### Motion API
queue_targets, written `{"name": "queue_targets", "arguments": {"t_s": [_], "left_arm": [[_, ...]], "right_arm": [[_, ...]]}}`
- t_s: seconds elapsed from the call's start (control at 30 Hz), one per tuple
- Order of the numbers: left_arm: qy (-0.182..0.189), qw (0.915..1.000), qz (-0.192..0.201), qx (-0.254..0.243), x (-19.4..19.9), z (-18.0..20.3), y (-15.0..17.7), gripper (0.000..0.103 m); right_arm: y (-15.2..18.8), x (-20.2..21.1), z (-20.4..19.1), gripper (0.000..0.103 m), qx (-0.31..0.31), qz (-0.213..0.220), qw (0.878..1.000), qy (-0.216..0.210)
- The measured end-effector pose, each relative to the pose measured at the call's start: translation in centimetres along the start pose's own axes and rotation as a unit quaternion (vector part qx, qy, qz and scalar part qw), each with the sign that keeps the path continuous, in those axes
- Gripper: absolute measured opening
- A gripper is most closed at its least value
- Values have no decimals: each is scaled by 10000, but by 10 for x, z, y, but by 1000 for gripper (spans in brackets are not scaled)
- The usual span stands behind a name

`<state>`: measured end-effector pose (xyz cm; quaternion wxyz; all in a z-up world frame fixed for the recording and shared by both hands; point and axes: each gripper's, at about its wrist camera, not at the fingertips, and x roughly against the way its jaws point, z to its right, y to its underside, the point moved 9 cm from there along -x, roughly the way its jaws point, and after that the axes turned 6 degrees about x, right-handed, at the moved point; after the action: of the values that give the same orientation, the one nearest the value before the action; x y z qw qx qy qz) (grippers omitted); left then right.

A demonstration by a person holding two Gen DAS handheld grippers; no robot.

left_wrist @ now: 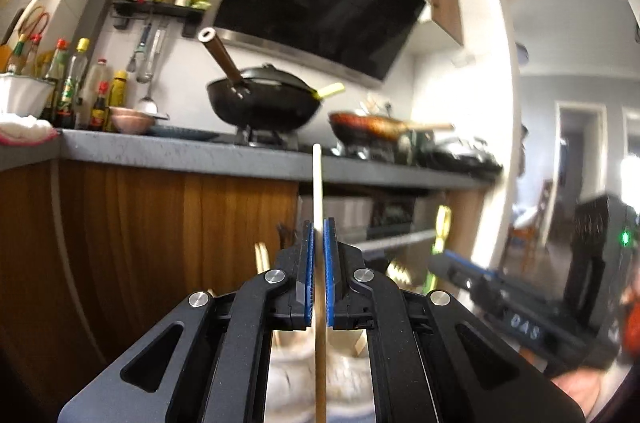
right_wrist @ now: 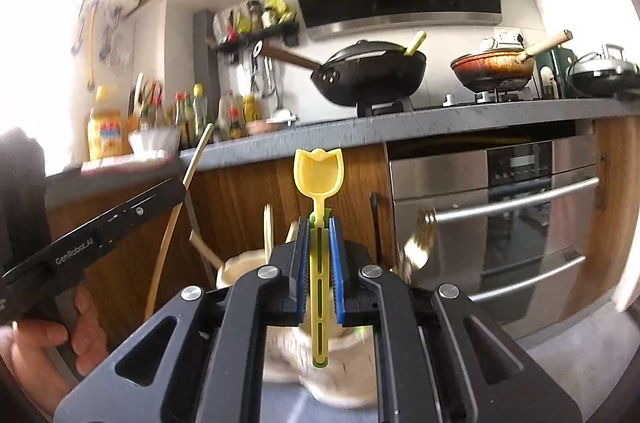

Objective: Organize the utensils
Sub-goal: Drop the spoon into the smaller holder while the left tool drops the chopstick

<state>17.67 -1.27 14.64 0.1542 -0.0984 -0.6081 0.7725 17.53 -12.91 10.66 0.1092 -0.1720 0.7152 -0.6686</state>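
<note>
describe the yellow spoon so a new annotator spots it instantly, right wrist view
Start at the steel oven under the grey countertop, then look left to the wood cabinet front. Standing upright before it is the yellow spoon, its slotted handle clamped in the right gripper. Its tulip-shaped bowl and bright plastic set it apart from the plain wooden chopstick held left of it.

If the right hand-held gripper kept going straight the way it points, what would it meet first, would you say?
Probably the wooden cabinet front below the grey countertop, with the yellow spoon that the right hand-held gripper holds touching first; depth is unclear.
</note>
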Motion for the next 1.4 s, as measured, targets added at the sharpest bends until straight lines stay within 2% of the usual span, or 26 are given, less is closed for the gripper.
{"name": "queue_targets", "arguments": {"t_s": [0.17, 0.37, 0.6, 0.67, 0.7, 0.73, 0.8, 0.87, 0.93, 1.07, 1.13, 1.2, 1.33, 1.4], "left_arm": [[-191, 9992, 338, -15, -38, -7, -17, 5], [-575, 9970, 455, -263, -77, -18, -14, 5], [-504, 9982, 238, -239, -86, -23, 8, 5], [-471, 9985, 140, -247, -81, -24, 14, 6], [-487, 9984, 114, -262, -80, -24, 15, 9], [-498, 9983, 109, -287, -75, -25, 16, 14], [-496, 9982, 89, -331, -64, -24, 16, 18], [-520, 9980, 67, -355, -53, -23, 16, 21], [-526, 9980, 57, -352, -35, -23, 17, 35], [-617, 9974, -168, -317, -4, -24, 32, 46], [-751, 9962, -284, -347, 7, -25, 43, 54], [-852, 9947, -423, -383, 17, -26, 55, 59], [-1062, 9909, -633, -533, 33, -29, 79, 61], [-1141, 9897, -654, -573, 38, -31, 86, 65]], "right_arm": [[0, -34, 9, 10, -116, 144, 9998, 10], [23, -54, 3, 10, 325, -95, 9994, 14], [49, -67, -8, 10, 735, -560, 9957, -109], [55, -69, -8, 14, 722, -695, 9949, -145], [57, -68, -8, 21, 698, -725, 9948, -158], [58, -65, -8, 25, 701, -706, 9949, -171], [58, -59, -10, 32, 751, -665, 9948, -175], [56, -50, -12, 36, 833, -605, 9946, -146], [55, -38, -14, 44, 907, -542, 9943, -131], [53, -17, -16, 47, 936, -547, 9941, -53], [53, -5, -15, 54, 858, -538, 9948, -51], [54, 5, -13, 57, 827, -532, 9952, 3], [63, 22, -5, 66, 742, -591, 9954, 123], [69, 28, 0, 68, 709, -641, 9952, 223]]}}
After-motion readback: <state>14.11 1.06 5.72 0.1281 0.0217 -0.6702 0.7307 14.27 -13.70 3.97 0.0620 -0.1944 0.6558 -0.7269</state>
